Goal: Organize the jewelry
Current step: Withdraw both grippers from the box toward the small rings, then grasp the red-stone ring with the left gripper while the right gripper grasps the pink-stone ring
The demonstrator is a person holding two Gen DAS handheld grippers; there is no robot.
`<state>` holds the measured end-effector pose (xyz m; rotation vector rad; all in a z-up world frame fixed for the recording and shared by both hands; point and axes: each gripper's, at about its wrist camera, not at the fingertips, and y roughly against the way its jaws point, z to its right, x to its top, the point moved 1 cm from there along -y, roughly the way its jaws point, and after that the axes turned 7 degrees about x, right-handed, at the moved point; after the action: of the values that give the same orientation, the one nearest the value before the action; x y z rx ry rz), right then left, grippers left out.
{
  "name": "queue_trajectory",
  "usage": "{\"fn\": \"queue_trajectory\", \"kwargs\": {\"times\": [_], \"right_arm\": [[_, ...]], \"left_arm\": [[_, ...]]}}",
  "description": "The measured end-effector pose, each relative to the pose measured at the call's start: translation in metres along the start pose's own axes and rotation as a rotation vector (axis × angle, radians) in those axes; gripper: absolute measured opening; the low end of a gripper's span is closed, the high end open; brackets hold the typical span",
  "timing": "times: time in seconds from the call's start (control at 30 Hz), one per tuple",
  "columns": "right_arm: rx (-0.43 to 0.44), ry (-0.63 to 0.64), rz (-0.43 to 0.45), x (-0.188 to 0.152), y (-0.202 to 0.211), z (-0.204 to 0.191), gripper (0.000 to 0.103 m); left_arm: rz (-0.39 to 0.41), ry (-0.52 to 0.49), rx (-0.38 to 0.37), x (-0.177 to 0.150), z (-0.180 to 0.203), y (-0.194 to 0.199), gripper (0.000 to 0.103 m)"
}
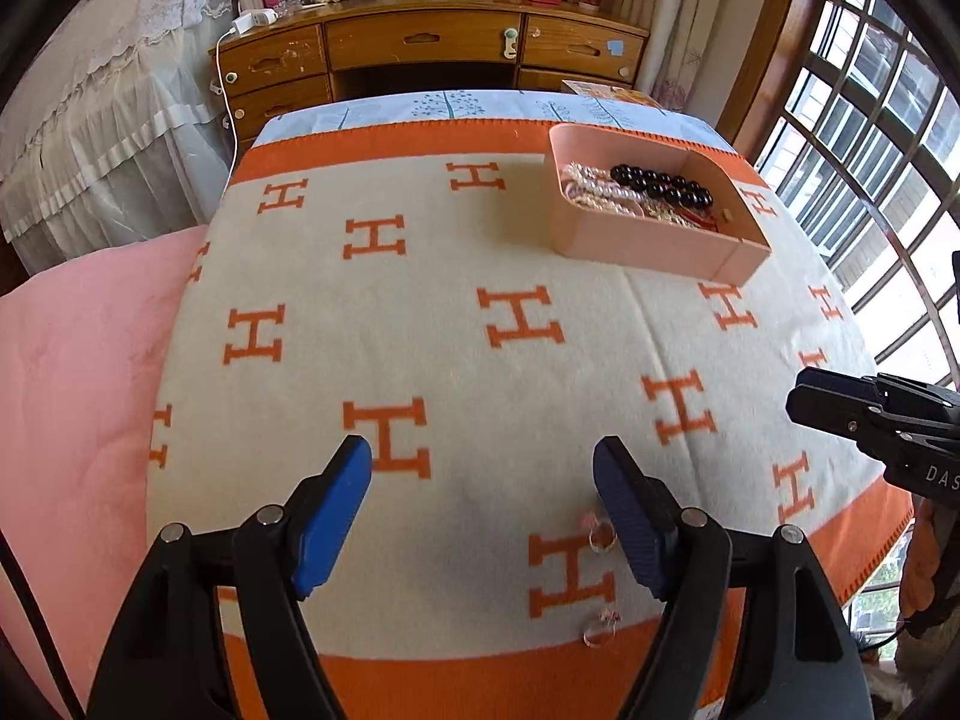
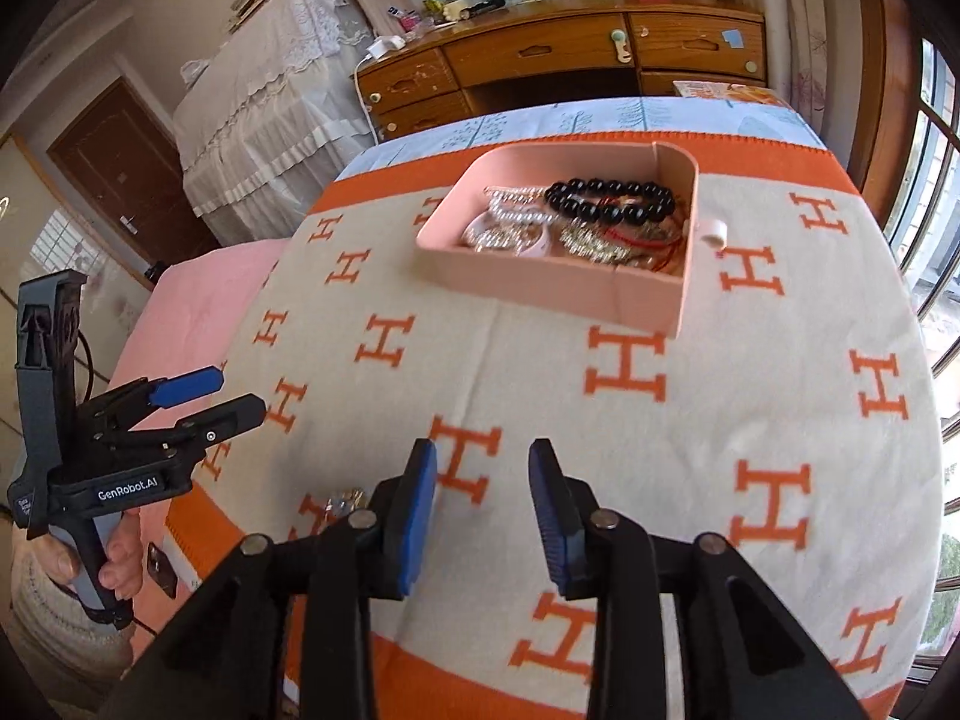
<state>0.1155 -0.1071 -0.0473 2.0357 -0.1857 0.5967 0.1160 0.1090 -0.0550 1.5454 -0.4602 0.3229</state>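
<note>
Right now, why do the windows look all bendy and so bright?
Left wrist view: the fisheye lens bows the window bars, and daylight washes out the panes. Right wrist view: same curved edges, and the jewelry in the pink tray looks slightly blurred.

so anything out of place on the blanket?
Yes. Two small rings lie loose on the blanket, near its front edge by the left gripper, far from the pink tray that holds the rest of the jewelry. Both grippers are open and empty; the right gripper hovers nearby.
</note>
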Motion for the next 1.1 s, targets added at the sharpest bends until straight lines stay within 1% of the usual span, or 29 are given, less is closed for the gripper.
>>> {"fn": "queue_trajectory", "kwargs": {"times": [0.17,0.27,0.33,0.47,0.57,0.73,0.8,0.9,0.97,1.03,1.1], "right_arm": [[0.038,0.057,-0.041,-0.033,-0.013,-0.020,0.033],[0.049,0.096,-0.055,-0.045,-0.020,-0.030,0.033],[0.072,0.121,-0.065,-0.053,-0.023,-0.035,0.033],[0.079,0.158,-0.090,-0.065,-0.032,-0.043,0.033],[0.097,0.152,-0.096,-0.068,-0.034,-0.041,0.033],[0.138,0.113,-0.096,-0.067,-0.034,-0.034,0.033],[0.145,0.113,-0.096,-0.069,-0.034,-0.034,0.033],[0.156,0.133,-0.097,-0.072,-0.034,-0.038,0.033],[0.162,0.147,-0.097,-0.074,-0.033,-0.042,0.033],[0.166,0.160,-0.094,-0.074,-0.034,-0.045,0.033],[0.168,0.167,-0.093,-0.075,-0.035,-0.048,0.033]], "left_arm": [[0.027,-0.060,0.015,-0.042,0.011,0.008,0.075],[0.027,-0.093,-0.005,-0.063,0.020,0.010,0.075],[0.021,-0.116,-0.028,-0.076,0.027,0.010,0.075],[-0.006,-0.140,-0.064,-0.094,0.039,0.005,0.075],[-0.001,-0.164,-0.075,-0.099,0.046,0.002,0.074],[0.016,-0.210,-0.119,-0.100,0.046,-0.004,0.063],[0.040,-0.238,-0.124,-0.098,0.044,-0.006,0.055],[0.057,-0.289,-0.152,-0.095,0.042,-0.007,0.050],[0.073,-0.326,-0.166,-0.094,0.042,-0.008,0.048],[0.092,-0.361,-0.176,-0.095,0.043,-0.008,0.044],[0.099,-0.387,-0.205,-0.095,0.045,-0.007,0.032]]}}
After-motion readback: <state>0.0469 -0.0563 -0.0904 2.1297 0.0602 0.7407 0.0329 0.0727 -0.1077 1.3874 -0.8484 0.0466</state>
